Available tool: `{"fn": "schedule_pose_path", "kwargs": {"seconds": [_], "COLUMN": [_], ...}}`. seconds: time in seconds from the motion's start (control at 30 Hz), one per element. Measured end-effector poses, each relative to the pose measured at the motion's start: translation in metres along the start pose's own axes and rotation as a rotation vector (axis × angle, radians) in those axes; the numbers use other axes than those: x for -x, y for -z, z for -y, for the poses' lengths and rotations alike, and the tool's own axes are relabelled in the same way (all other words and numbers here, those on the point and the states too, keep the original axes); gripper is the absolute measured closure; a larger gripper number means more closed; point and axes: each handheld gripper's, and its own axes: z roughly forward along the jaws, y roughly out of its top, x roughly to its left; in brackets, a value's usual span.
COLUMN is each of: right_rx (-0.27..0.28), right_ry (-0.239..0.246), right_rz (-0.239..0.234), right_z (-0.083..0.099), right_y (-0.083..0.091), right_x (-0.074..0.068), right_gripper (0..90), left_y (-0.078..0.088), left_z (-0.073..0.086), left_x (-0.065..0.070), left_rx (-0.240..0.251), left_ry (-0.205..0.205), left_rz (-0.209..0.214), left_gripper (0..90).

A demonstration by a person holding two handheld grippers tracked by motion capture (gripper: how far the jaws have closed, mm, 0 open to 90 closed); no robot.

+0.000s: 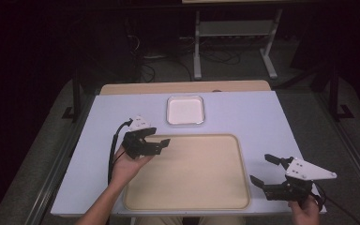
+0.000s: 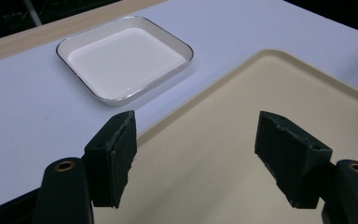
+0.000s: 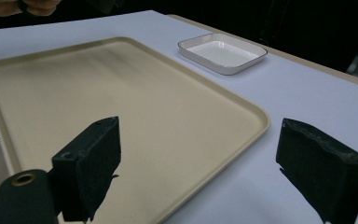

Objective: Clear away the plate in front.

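two open grippers flank an empty beige tray

a person's left hand (image 1: 130,165) holds the left gripper (image 1: 163,143) over the near-left part of a pale lilac worktop (image 1: 243,112), its black jaws spread wide and grasping nothing, poised above the far left corner of a large beige tray (image 1: 192,168). the person's right hand (image 1: 304,211) holds the right gripper (image 1: 263,169) at the worktop's near right corner, just beside the tray's right rim, jaws likewise released and empty, with its grey three-cornered plate (image 1: 309,170) on top.

the tray lies empty along the near edge of the worktop, at its middle. beyond the tray's far rim, apart from it and toward the worktop's far edge, sits a small white rectangular dish (image 1: 185,110) with a thin dark rim, also empty. in the left gripper view the dish stands ahead and to the left of the jaws, the tray's rounded corner beneath them. in the right gripper view the tray spreads out ahead, the dish past its far corner.

a strip of bare wood (image 1: 183,87) shows along the worktop's far edge. a black cable (image 1: 114,145) trails from the left gripper down past the wrist. behind the table, on a dark floor, stand a white metal frame (image 1: 234,37) and loose cables (image 1: 161,63). nothing lies between either gripper and the tray or dish.
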Motion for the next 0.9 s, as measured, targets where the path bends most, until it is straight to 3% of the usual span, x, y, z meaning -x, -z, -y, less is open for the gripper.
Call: {"fn": "schedule_pose_path", "kwargs": {"seconds": [0.3,0.9], "right_rx": [0.015,0.030], "right_ry": [-0.010,-0.004], "right_rz": [0.001,-0.003], "right_z": [-0.001,-0.006], "right_y": [0.002,0.002], "right_x": [0.001,-0.002], "right_gripper": [12.9,12.9], "left_y": [-0.016,-0.052], "left_z": [-0.016,-0.052], "left_x": [-0.011,-0.039], "left_rx": [-0.026,-0.083], "left_ry": [0.007,0.079], "left_rz": [-0.018,-0.045], "left_gripper": [30.2,39.3]}}
